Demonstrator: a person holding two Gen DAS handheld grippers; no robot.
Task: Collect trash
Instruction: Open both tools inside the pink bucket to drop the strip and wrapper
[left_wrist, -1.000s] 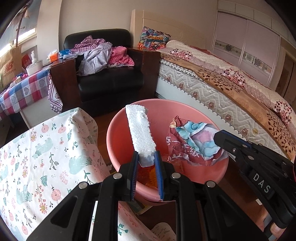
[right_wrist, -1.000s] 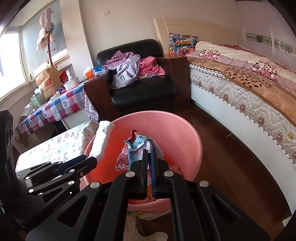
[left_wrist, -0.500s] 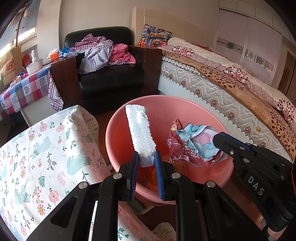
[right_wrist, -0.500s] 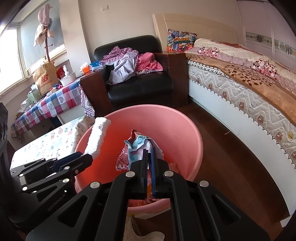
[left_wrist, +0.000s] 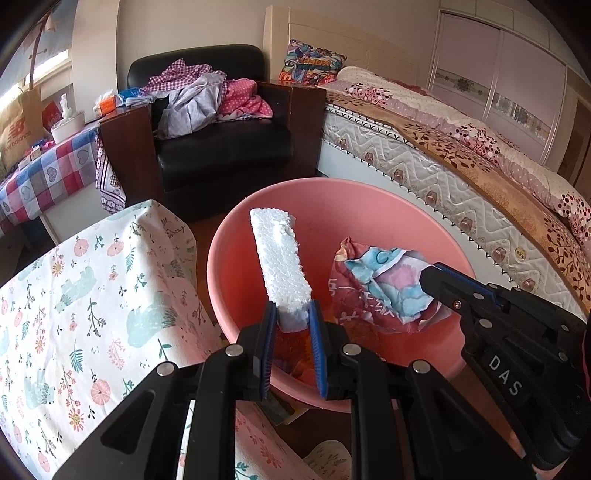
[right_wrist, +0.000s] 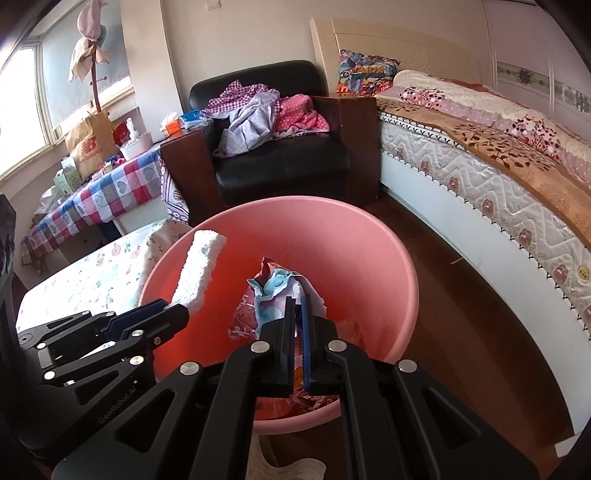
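From the left wrist, the left gripper (left_wrist: 291, 319) is clamped on the near end of a white foam strip (left_wrist: 280, 266), which slants up toward 11 o'clock over the pink tub (left_wrist: 369, 199). At 3 o'clock, the right gripper (left_wrist: 430, 275) pinches a crumpled wrapper (left_wrist: 384, 291).

From the right wrist, the right gripper (right_wrist: 297, 306) has its fingers nearly together on the wrapper (right_wrist: 275, 291) above the tub (right_wrist: 369, 251). At 9 o'clock, the left gripper (right_wrist: 173, 312) holds the foam (right_wrist: 197, 269); a flowered cloth (right_wrist: 92, 273) lies beyond.
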